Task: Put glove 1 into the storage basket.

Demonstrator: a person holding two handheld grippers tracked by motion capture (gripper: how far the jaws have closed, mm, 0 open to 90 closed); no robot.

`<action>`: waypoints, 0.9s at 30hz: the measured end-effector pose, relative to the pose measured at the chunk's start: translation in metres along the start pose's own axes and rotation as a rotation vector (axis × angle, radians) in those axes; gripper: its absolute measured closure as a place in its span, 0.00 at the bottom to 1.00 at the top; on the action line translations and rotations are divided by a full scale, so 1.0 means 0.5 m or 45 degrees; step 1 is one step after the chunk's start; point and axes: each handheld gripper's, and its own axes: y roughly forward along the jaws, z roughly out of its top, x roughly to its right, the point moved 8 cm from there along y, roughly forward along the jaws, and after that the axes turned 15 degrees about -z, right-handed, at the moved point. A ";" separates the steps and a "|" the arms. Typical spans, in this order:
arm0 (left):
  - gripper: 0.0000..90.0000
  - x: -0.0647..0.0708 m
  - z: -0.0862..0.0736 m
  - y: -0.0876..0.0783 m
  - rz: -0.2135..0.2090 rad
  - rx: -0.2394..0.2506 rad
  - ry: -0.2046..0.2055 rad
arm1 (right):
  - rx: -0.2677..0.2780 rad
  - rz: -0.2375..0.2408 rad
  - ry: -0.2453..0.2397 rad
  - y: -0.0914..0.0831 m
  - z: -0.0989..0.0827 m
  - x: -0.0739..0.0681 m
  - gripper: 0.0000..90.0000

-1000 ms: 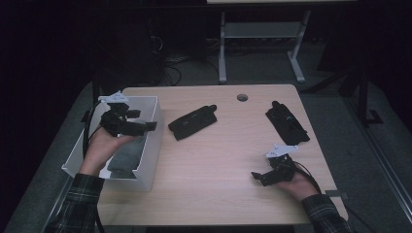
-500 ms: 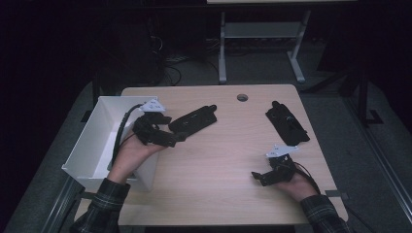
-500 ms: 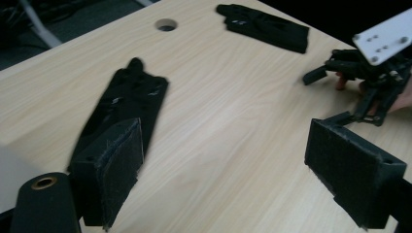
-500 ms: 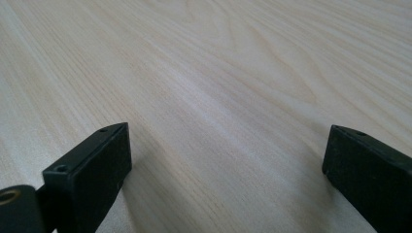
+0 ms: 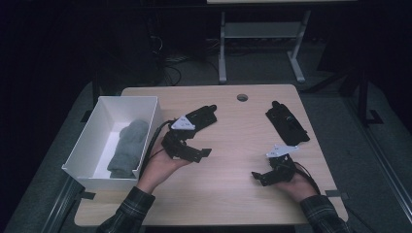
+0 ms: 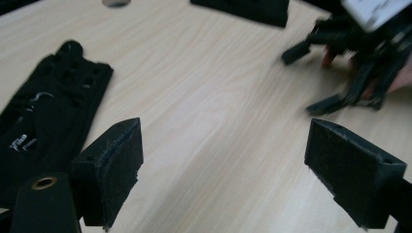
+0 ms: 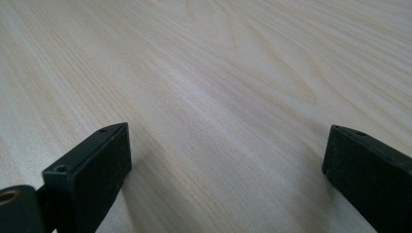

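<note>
Two black gloves lie flat on the wooden table (image 5: 228, 204): one (image 5: 203, 116) at the middle, one (image 5: 286, 124) at the right. My left gripper (image 5: 197, 145) hovers open and empty just in front of the middle glove. Its own view has that glove (image 6: 43, 116) to the left of its jaws, the other glove (image 6: 243, 7) at the top, and bare wood under my left gripper (image 6: 223, 131). My right gripper (image 5: 262, 172) rests low near the front right, open, with its jaws wide apart. Bare wood lies beneath my right gripper (image 7: 228, 141).
A white box (image 5: 90, 145) stands at the table's left edge with a grey mitten (image 5: 127, 148) lying inside. A round cable hole (image 5: 242, 97) sits near the far edge. Beyond the table stand a desk frame and cables on a dark floor.
My left gripper has swung right from above the white box to over the table beside the middle black glove. The right gripper has stayed put.
</note>
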 end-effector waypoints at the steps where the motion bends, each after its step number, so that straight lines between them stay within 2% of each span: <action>1: 0.15 -0.001 -0.010 0.011 -0.002 -0.014 0.009 | 0.000 0.000 0.000 0.000 0.000 0.000 0.04; 6: 0.15 -0.001 -0.068 0.061 0.006 -0.103 0.035 | 0.000 -0.002 0.000 0.000 0.000 0.000 0.04; 8: 0.15 -0.002 -0.085 0.075 0.008 -0.114 0.037 | -0.001 -0.002 0.000 0.000 0.000 0.000 0.04; 11: 0.15 -0.005 -0.115 0.095 0.006 -0.175 0.056 | -0.002 -0.003 0.002 0.000 0.000 0.000 0.04; 16: 0.15 -0.013 -0.154 0.114 0.025 -0.239 0.091 | -0.001 -0.002 -0.001 0.000 0.000 0.000 0.04; 20: 0.14 -0.023 -0.174 0.123 0.055 -0.267 0.097 | 0.000 0.009 -0.008 0.000 0.000 0.000 0.04; 24: 0.14 -0.029 -0.184 0.119 0.012 -0.218 0.055 | -0.018 0.008 -0.021 -0.002 -0.001 0.001 0.04; 27: 0.14 -0.033 -0.187 0.117 0.001 -0.180 0.081 | -0.046 0.021 -0.047 -0.007 -0.001 0.000 0.08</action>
